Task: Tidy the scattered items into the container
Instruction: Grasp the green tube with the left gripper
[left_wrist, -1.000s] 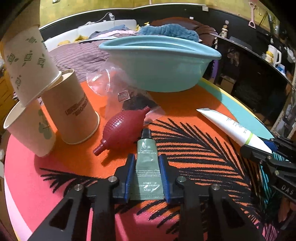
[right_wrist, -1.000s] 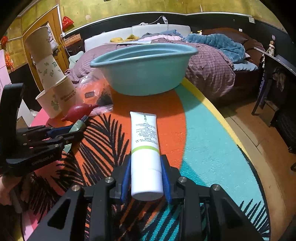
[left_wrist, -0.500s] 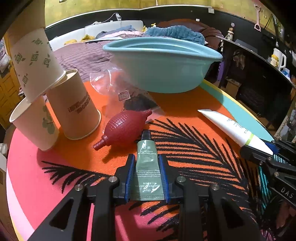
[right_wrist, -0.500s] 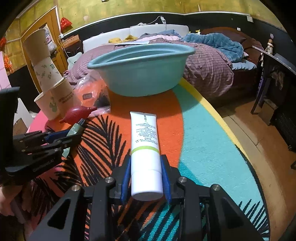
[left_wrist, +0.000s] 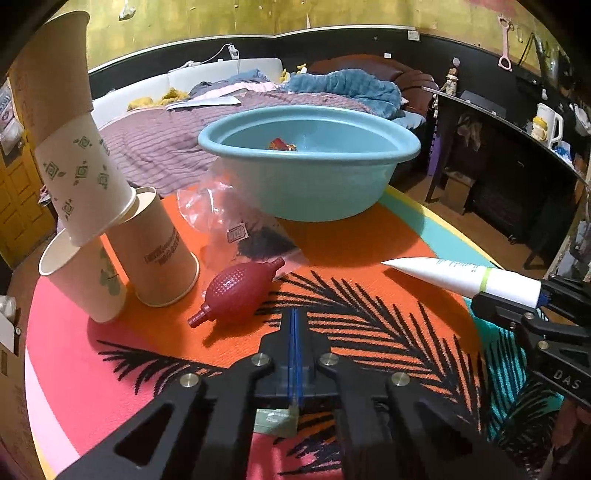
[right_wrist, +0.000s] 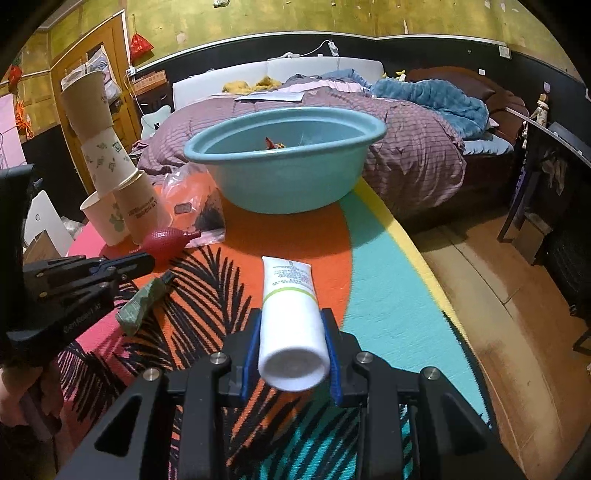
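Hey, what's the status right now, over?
Left gripper: jaws just closed, nothing between them; green tube lies on the mat. Right gripper clamps white tube. Basin ahead, way open.

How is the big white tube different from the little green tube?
The white tube is bigger and pale; the green tube is smaller, dark, with a black cap. The white tube is clamped in the right gripper; the green tube lies loose on the mat, under the left gripper, whose jaws have just closed on nothing. Both are squeezy tubes.
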